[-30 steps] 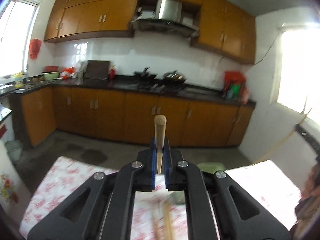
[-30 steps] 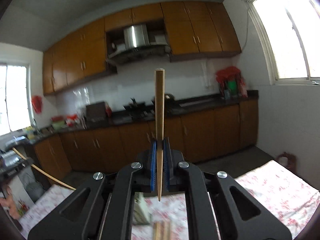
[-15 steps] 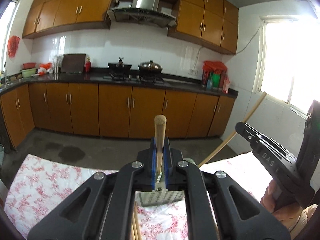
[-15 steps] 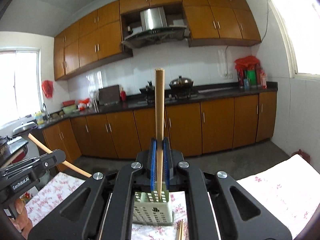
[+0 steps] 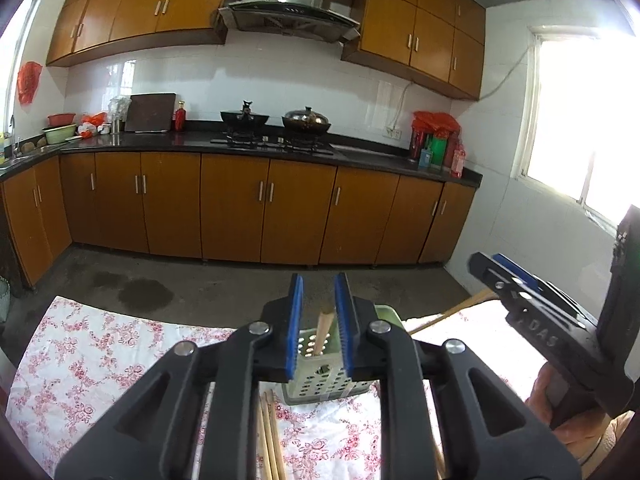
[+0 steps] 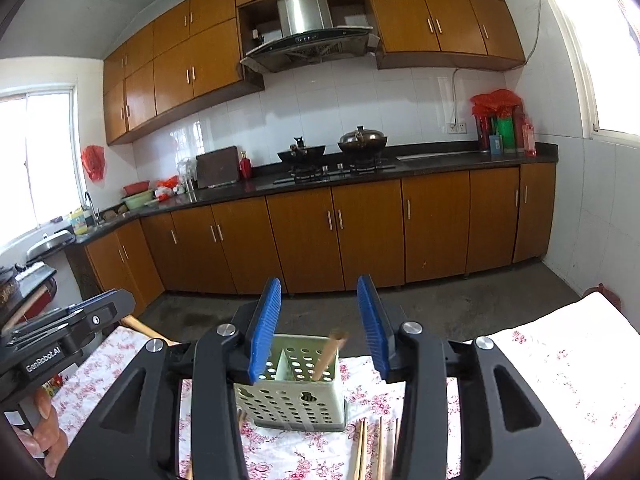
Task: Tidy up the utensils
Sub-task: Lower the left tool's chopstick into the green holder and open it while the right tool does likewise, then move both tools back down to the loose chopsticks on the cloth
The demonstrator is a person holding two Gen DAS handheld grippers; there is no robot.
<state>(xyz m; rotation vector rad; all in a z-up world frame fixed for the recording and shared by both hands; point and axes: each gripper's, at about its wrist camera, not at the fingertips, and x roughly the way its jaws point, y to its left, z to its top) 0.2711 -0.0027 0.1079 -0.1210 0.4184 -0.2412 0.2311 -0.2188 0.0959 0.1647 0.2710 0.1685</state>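
Note:
A pale green perforated utensil basket stands on the floral tablecloth; it also shows in the left wrist view. My right gripper is open above it, and a wooden chopstick leans in the basket's right compartment. My left gripper is open, with a chopstick standing in the basket between its blue pads, not gripped. More chopsticks lie on the cloth in front of the basket, also in the left wrist view.
The right gripper's body and hand show at the right of the left wrist view. The left gripper's body shows at the left of the right wrist view. Kitchen cabinets and floor lie beyond the table.
Both grippers have opened and let go of their chopsticks, which now stand in the basket. Both views have tipped down toward the basket.

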